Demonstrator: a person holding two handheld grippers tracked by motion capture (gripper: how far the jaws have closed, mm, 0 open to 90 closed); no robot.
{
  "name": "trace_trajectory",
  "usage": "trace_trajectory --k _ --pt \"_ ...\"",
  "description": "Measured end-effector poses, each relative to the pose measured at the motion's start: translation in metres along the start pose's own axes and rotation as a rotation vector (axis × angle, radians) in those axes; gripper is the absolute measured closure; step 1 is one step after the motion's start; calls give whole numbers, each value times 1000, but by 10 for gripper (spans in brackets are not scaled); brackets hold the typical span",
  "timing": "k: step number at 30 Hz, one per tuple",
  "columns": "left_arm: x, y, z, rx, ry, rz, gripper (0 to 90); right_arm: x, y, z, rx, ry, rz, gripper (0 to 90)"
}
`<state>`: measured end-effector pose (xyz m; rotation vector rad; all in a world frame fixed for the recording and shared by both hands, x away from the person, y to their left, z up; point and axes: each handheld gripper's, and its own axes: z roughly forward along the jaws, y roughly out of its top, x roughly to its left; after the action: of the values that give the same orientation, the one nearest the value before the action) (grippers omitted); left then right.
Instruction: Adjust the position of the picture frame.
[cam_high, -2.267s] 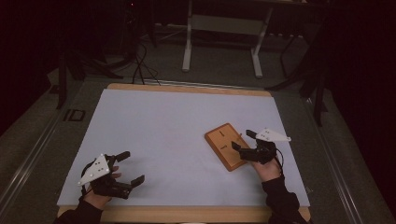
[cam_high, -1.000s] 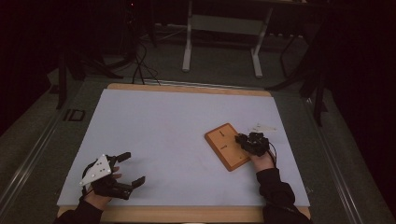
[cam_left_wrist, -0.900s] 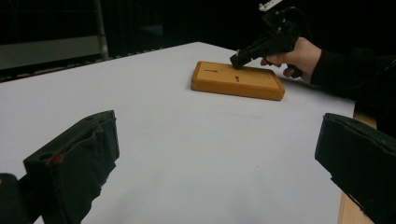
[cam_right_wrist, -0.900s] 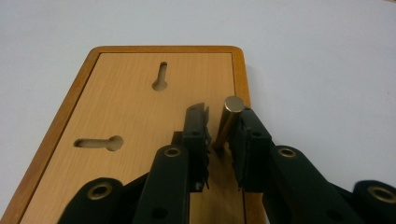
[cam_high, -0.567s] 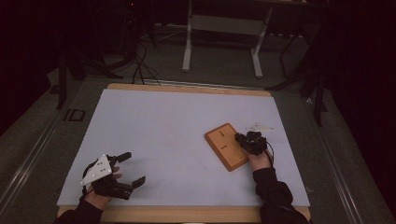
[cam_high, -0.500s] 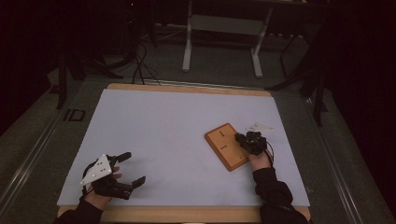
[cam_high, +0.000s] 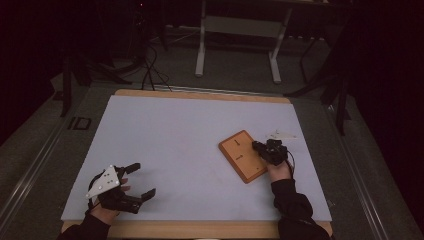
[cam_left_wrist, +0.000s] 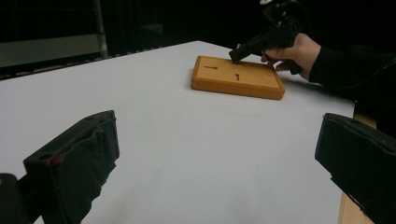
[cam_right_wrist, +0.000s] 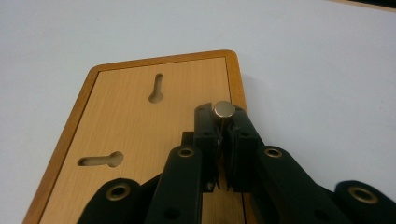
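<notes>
High view: a white-topped table (cam_high: 190, 145) stands in a dark room, the wooden board (cam_high: 242, 155) lying near its right edge, with broad bare surface to its left. Left gripper view: left gripper (cam_left_wrist: 219, 163) gaping wide, well apart from the board. Right gripper view: right gripper (cam_right_wrist: 224, 123) clamped on what appears to be a small metal pin (cam_right_wrist: 223, 109) above the board's edge.

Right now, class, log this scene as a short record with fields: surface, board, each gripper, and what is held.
surface: white table top
board: wooden board with two keyhole slots, lying flat on the table's right side
right gripper: shut on a small metal pin, above the board's edge
left gripper: open, holding nothing, near the front left corner
</notes>
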<state>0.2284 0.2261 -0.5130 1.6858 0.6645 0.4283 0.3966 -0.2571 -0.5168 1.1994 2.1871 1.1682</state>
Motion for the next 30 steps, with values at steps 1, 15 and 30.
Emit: trace_trajectory --k 1,15,30 --pt "0 0 0 -1 1 0 2 0 1 -1 -4 10 4 850" --pt "0 0 0 1 2 1 2 14 13 -14 -74 72 -38 850" --pt "0 0 0 -4 0 1 2 47 55 -34 -166 212 -120 850"
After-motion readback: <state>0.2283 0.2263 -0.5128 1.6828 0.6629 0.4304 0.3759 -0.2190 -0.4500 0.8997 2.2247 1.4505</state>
